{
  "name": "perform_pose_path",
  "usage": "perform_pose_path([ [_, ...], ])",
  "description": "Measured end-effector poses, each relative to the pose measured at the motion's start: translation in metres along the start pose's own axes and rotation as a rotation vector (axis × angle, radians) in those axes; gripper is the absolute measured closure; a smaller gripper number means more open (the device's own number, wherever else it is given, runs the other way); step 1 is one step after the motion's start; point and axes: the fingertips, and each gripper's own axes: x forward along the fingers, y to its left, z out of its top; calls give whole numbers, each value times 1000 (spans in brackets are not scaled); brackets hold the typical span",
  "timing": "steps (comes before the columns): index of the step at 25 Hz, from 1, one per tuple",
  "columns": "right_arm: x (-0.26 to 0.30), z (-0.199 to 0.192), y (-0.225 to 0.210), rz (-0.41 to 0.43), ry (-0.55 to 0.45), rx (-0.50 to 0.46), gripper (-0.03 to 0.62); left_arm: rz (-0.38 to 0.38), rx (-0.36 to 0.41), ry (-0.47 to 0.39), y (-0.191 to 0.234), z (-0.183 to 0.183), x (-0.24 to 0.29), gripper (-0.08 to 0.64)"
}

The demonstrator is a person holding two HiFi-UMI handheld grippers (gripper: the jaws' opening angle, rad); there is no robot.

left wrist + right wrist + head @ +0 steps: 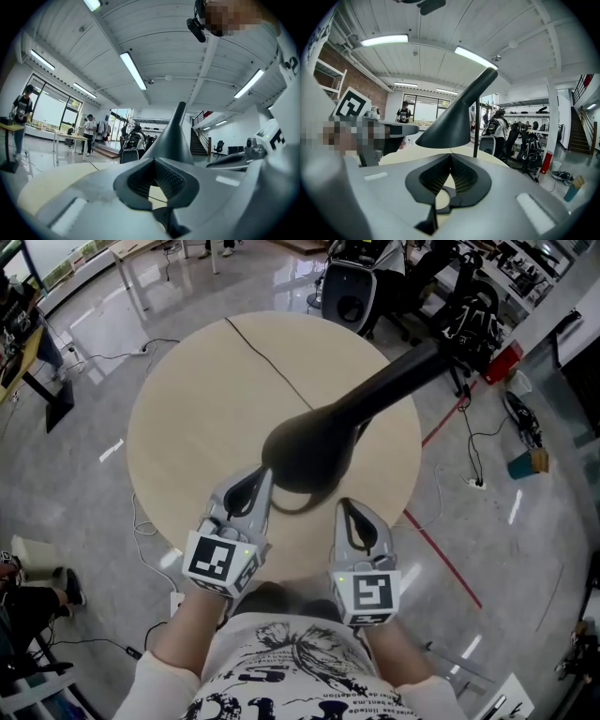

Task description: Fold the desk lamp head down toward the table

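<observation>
A black desk lamp stands on the round beige table (pixel 187 427). Its cone-shaped head (pixel 309 451) is raised above the tabletop, and a thick black neck (pixel 403 371) runs from it up to the right. My left gripper (pixel 263 476) is shut and empty, its tips close to the head's left edge. My right gripper (pixel 344 507) is also shut and empty, just below the head's lower right edge. The left gripper view shows the cone (pixel 176 136) right behind the shut left gripper (pixel 154 161). The right gripper view shows the head (pixel 452 122) and thin stem (pixel 476 126) beyond the right gripper (pixel 450 157).
A black cord (pixel 272 367) runs across the table to its far edge. Office chairs and black bags (pixel 450 296) crowd the floor behind the table. A red line (pixel 441 549) and loose cables mark the floor at right. People stand far off by desks (pixel 89 131).
</observation>
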Motion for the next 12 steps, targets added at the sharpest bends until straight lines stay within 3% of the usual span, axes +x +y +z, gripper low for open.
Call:
perform_pose_path([
  [7,-20,8,-13,92,-48,-20,583,86,7,-5,-41,12,-18,557],
  [12,-46,-6,-19,162,-48,-23,583,153,5,-6,-79,4,-43,557],
])
